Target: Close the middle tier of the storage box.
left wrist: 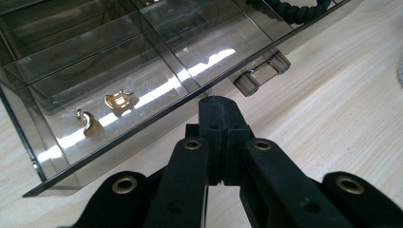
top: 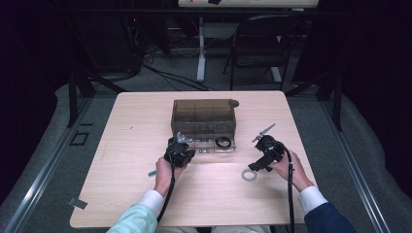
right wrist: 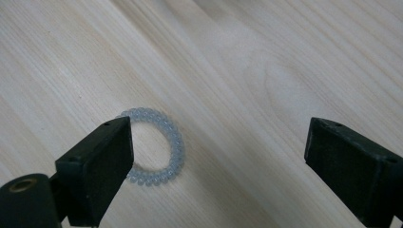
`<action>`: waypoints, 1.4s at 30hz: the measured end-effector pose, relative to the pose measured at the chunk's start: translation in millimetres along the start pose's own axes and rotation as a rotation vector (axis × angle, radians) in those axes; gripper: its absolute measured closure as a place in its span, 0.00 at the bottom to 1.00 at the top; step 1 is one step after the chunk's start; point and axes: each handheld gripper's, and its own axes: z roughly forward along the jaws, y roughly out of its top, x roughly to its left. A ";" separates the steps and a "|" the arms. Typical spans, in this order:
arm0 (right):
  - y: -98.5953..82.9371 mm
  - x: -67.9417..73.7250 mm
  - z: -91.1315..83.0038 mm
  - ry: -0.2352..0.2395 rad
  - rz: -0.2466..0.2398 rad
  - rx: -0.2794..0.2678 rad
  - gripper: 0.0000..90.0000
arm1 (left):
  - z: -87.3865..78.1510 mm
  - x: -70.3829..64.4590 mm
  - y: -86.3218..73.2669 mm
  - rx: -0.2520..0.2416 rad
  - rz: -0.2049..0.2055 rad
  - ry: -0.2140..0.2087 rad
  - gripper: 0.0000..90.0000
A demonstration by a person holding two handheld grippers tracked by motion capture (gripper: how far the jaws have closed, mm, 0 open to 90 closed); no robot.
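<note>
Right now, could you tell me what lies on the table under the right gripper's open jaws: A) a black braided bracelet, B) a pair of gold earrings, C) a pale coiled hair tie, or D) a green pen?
C: in the right gripper view, the right gripper has its jaws spread wide above a pale coiled hair tie lying flat on the wooden table; the high view shows the same ring beside that gripper.

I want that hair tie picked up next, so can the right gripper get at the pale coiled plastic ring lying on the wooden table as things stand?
Probably yes. The right gripper hangs over the pale coiled ring with jaws wide open; the ring lies flat on bare wooden table, off toward one jaw, so a small sideways shift looks needed.
</note>
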 end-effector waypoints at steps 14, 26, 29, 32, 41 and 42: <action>0.3 -0.5 0.9 -0.018 0.001 0.001 0.10 | 5.5 -1.7 5.0 -0.010 -0.012 0.001 1.00; 0.0 0.0 2.4 -0.022 0.006 -0.002 0.10 | 11.9 0.8 11.4 -0.032 -0.030 0.009 1.00; 0.1 -0.4 2.3 -0.021 0.003 0.001 0.10 | 13.9 1.9 12.6 -0.037 -0.040 0.011 1.00; -0.4 -0.4 2.9 -0.012 0.013 -0.009 0.10 | 15.2 3.1 14.0 -0.041 -0.047 0.012 1.00; -0.5 -0.9 2.6 -0.018 0.009 -0.004 0.11 | 19.8 6.4 18.7 -0.046 -0.058 0.024 1.00; -0.5 -0.9 2.4 -0.018 0.009 -0.004 0.11 | 20.1 6.9 19.0 -0.048 -0.061 0.026 1.00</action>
